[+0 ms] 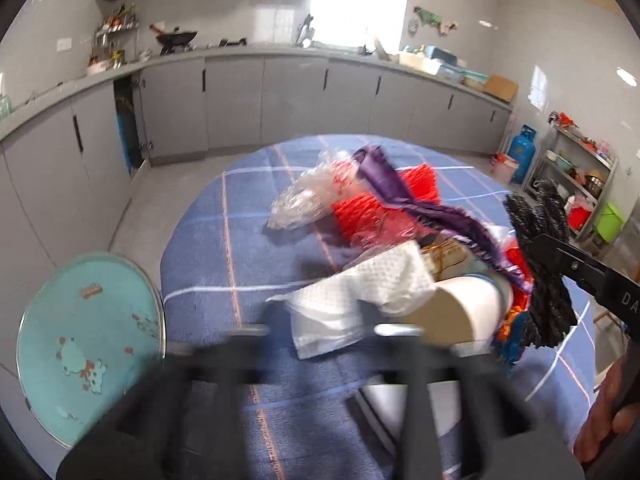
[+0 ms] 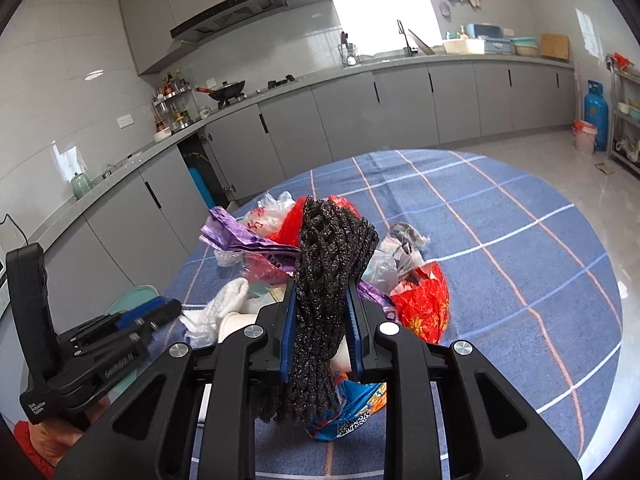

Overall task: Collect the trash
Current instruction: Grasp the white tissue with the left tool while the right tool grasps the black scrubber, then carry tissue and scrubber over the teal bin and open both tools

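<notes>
A heap of trash lies on the round table with a blue checked cloth (image 2: pixel 500 240): a purple wrapper (image 2: pixel 240 240), red plastic bags (image 2: pixel 424 304), clear plastic (image 1: pixel 304 196), a white tissue (image 1: pixel 380 284) and a paper cup (image 1: pixel 472 312). My right gripper (image 2: pixel 322 320) is shut on a black foam net (image 2: pixel 328 280) and holds it upright above the heap; it shows at the right of the left wrist view (image 1: pixel 540 264). My left gripper (image 1: pixel 320 330) is blurred, its fingers around the white tissue; in the right wrist view (image 2: pixel 160 312) its tips touch the tissue.
A teal stool (image 1: pixel 88 348) stands left of the table. Grey kitchen cabinets (image 2: pixel 360 112) run along the back wall. A blue gas cylinder (image 2: pixel 596 112) and a metal shelf (image 1: pixel 576 176) stand at the right. A blue snack bag (image 2: pixel 352 412) lies under my right gripper.
</notes>
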Demonstrator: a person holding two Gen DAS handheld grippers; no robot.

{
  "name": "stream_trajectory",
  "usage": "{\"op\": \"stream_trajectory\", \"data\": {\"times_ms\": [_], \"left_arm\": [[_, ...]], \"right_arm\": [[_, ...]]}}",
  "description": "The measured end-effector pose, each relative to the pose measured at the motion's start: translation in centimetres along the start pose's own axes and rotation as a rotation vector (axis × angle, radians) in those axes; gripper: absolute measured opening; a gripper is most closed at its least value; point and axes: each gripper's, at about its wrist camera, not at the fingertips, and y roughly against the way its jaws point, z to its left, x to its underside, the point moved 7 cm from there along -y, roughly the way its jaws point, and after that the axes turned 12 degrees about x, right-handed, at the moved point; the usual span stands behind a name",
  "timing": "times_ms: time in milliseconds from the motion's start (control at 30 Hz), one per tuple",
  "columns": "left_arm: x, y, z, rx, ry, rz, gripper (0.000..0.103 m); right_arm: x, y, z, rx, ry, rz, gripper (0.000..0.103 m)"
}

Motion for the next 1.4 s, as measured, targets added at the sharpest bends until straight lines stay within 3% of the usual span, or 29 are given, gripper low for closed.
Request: {"op": "stream_trajectory", "data": {"times_ms": [33,133,300,367,433,633,867,1100,1400], "left_arm": [[0.3,-0.3,0.4,-0.015,0.017,-0.002,0.075],[0.7,-1.6,0.7,-0.023,0.015,0.033,0.072],[1.7,-4.7,0.4,0.012,0.015,0.135,0.046],[1.8,-5.1,0.2,0.029,0.013,0.136,0.024],[1.7,-4.8,0.2,0.034,0.012,0.117,0.015],[0.4,-0.9,0.5,0.044,0.037,0.003,0.013],[-1.9,6.4,2.9,-0.066,0.048,-0.166,0.013],[-1.2,11.4,9.1,-0.263,0.134,-0.23,0.013],[0.0,14.4,17.5,-0.49,0.284,-0.242,0.013]], "right_arm": [[0.1,-0.2,-0.1,0.002,-0.003,0.006,0.023],[0.3,-0.8,-0.3,0.009,-0.011,0.02,0.023],[0.6,-1.3,-0.5,0.015,-0.024,0.034,0.023],[0.6,-1.3,-0.5,0.015,-0.023,0.034,0.023],[0.7,-1.2,-0.5,0.017,-0.018,0.03,0.023],[0.1,0.0,-0.1,0.008,-0.012,-0.017,0.023],[-1.1,1.6,2.4,-0.037,0.026,-0.065,0.023],[-1.8,1.8,9.0,-0.172,0.108,-0.061,0.023],[0.3,-1.0,20.0,-0.355,0.218,0.057,0.023]]}}
